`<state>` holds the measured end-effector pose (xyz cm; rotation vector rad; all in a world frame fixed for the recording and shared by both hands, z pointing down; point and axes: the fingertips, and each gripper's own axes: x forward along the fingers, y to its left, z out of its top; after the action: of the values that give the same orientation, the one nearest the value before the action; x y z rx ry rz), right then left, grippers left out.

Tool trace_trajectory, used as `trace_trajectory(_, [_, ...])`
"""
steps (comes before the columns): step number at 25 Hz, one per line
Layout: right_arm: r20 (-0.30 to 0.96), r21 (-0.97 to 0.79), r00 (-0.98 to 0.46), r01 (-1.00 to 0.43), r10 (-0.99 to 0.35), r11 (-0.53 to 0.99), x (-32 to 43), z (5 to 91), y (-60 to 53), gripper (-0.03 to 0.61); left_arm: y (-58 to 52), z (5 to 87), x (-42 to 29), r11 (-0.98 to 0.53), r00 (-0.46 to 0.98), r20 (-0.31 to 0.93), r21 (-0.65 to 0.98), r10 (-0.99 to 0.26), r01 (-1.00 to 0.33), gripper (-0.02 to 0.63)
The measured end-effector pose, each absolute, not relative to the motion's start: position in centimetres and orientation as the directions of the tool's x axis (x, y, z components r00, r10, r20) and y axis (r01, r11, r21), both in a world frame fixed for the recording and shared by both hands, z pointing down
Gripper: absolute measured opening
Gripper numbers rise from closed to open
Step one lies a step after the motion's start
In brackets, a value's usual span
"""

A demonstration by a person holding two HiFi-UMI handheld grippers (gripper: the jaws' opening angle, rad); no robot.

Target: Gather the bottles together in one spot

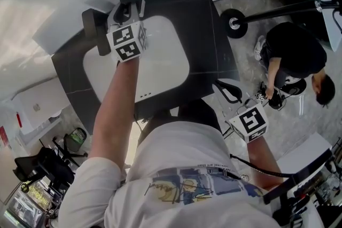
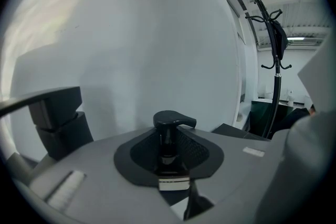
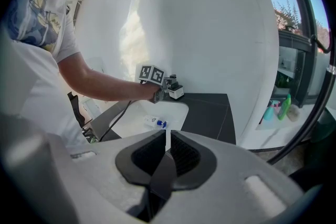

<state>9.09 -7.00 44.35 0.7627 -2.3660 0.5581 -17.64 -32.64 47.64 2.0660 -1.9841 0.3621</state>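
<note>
A dark pump bottle (image 2: 169,150) with a black pump head and a pale label stands upright between the pads of my left gripper (image 2: 171,168), which is shut on it. In the head view that gripper (image 1: 126,14) is at the far rim of the white sink (image 1: 171,61), beside the black faucet (image 1: 94,30). The right gripper view shows the same bottle (image 3: 175,89) held at the back of the sink, and a small blue-capped bottle (image 3: 156,123) lying in the basin. My right gripper (image 3: 167,152) is shut with nothing in it, held low beside my body off the counter (image 1: 227,92).
The dark countertop (image 1: 211,34) surrounds the sink, with a white wall behind it. Green and blue bottles (image 3: 282,106) stand on a ledge to the right. A person in black (image 1: 296,53) crouches on the floor at right. A coat stand (image 2: 274,39) rises beyond the counter.
</note>
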Motion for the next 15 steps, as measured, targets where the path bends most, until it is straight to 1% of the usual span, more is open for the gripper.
trace_trajectory(1, [0.640,-0.205,-0.665,-0.630,-0.385,0.749,9.0,44.3,-6.9,0.031,-32.5,47.7,-17.6,-0.036,0.037,0.351,0.008,-0.936,-0.999,0.097])
trace_trajectory(2, [0.642,-0.207,-0.665,-0.629,-0.382,0.749,9.0,44.3,-6.7,0.031,-32.4,47.7,-17.6,-0.035,0.035,0.352,0.006,-0.935,-0.999,0.117])
trace_trajectory(3, [0.641,-0.208,-0.666,-0.629,-0.381,0.749,8.9,44.3,-6.5,0.031,-32.3,47.7,-17.7,-0.035,0.034,0.353,0.004,-0.935,-0.999,0.159])
trace_trajectory(4, [0.637,-0.205,-0.668,-0.628,-0.385,0.751,8.7,44.2,-6.5,0.031,-32.2,47.7,-17.7,-0.038,0.036,0.353,0.001,-0.935,-0.999,0.184])
trace_trajectory(11, [0.636,-0.207,-0.671,-0.625,-0.382,0.753,7.7,44.1,-5.3,0.031,-29.9,47.1,-16.8,-0.083,0.077,0.346,-0.003,-0.935,-0.997,0.223])
trace_trajectory(15, [0.632,-0.202,-0.673,-0.621,-0.383,0.757,6.7,43.7,-4.3,0.031,-26.3,47.8,-15.0,-0.170,0.149,0.386,-0.020,-0.910,-0.985,0.216])
